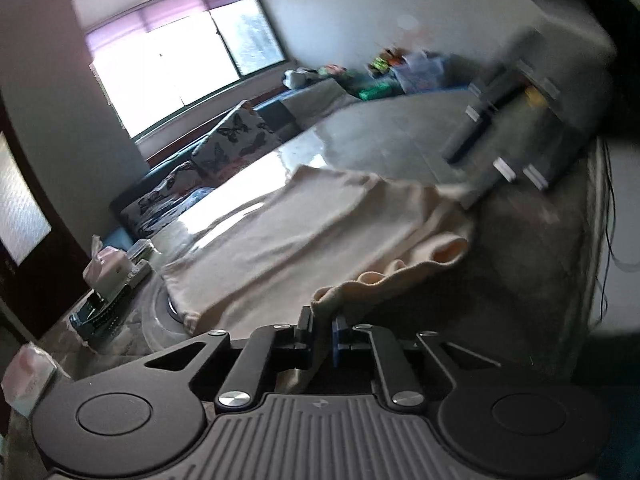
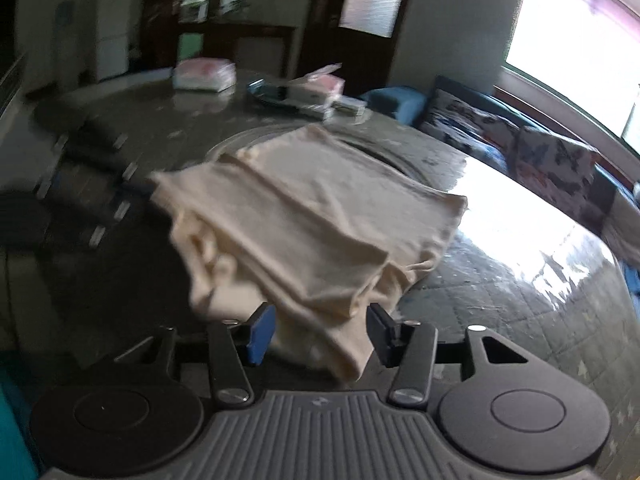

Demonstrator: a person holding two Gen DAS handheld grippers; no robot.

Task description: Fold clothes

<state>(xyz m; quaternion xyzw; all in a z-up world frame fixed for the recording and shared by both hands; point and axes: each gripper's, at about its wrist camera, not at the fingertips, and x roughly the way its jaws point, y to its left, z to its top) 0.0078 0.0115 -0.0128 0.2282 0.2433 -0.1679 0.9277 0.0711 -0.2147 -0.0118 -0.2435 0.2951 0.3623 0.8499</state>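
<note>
Left gripper (image 1: 322,326) jaws clamped on cream garment (image 1: 280,236) hem, bottom centre. Right gripper (image 2: 320,336) jaws apart, cloth between, over counter (image 2: 500,280).

Cream garment (image 2: 304,216) partly folded (layers doubled), lying on table.

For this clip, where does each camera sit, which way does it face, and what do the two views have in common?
Left wrist: sits on the left gripper, looking along its fingers, shut on the cream garment, toward the window; the right gripper shows, blurred.
Right wrist: sits on the right gripper, fingers open either side of the garment's near fold, facing a dark cabinet; the left gripper shows, blurred.
Shared: garment, glossy table, tissue packs, butterfly cushions.
</note>
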